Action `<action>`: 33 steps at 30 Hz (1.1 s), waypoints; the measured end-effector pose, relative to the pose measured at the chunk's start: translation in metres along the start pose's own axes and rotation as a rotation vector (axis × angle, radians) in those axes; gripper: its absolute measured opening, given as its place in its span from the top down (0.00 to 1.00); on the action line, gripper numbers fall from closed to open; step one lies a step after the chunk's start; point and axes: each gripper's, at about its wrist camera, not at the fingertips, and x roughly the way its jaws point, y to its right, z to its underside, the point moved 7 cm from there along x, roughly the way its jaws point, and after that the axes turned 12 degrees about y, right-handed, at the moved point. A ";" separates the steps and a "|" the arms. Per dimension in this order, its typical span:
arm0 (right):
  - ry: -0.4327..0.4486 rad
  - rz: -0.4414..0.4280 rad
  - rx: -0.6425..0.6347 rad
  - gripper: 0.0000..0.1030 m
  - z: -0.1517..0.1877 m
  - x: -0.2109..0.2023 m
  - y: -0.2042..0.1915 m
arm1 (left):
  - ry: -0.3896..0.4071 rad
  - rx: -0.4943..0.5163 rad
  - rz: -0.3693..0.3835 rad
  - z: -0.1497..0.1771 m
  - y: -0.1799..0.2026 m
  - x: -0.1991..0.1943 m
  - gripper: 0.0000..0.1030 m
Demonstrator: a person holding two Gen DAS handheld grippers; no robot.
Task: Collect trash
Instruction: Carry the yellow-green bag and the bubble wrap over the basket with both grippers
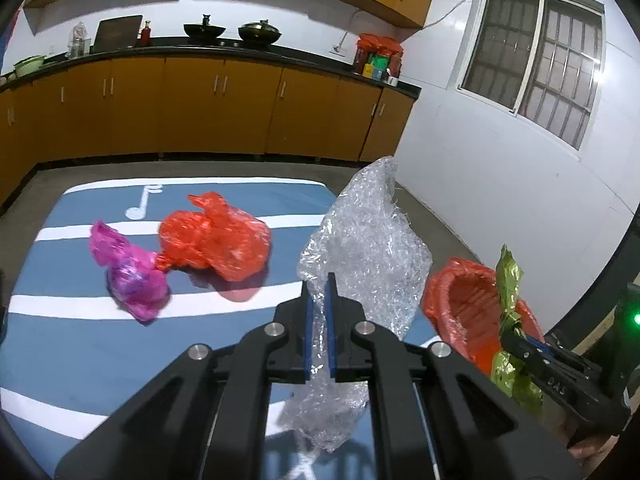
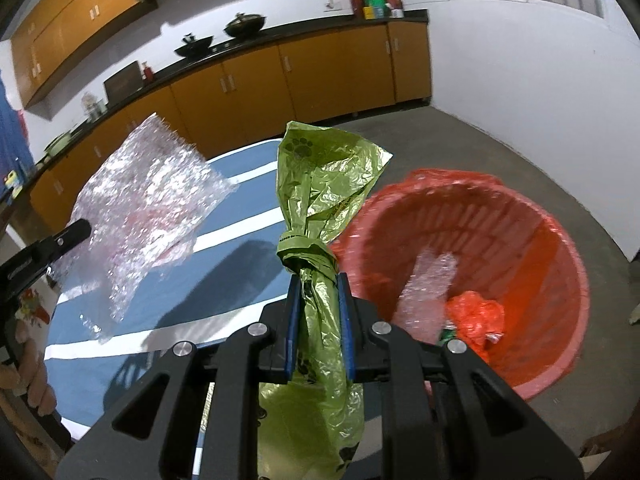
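My left gripper [image 1: 319, 285] is shut on a sheet of clear bubble wrap [image 1: 366, 236] and holds it above the blue table [image 1: 72, 344]; it also shows in the right wrist view [image 2: 148, 196]. My right gripper [image 2: 318, 280] is shut on a knotted green plastic bag [image 2: 320, 184] with paw prints, held beside the red bin [image 2: 520, 216]. The bin holds bubble wrap and a red bag. A red plastic bag [image 1: 218, 238] and a magenta bag [image 1: 132, 276] lie on the table ahead of the left gripper.
The red bin [image 1: 460, 304] stands on the floor just right of the table. Orange kitchen cabinets [image 1: 200, 108] with a black counter run along the far wall. A white wall with a window [image 1: 536, 60] is on the right.
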 end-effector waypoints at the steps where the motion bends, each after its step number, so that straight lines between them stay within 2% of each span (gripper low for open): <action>1: 0.003 0.012 0.006 0.83 -0.001 -0.001 0.006 | -0.004 -0.002 0.006 0.002 0.005 0.001 0.93; 23: 0.071 0.185 0.121 0.83 -0.017 -0.018 0.104 | -0.054 -0.028 0.164 0.027 0.107 0.037 0.93; 33: 0.089 0.222 0.157 0.83 -0.022 -0.012 0.137 | -0.075 -0.023 0.207 0.041 0.155 0.063 0.93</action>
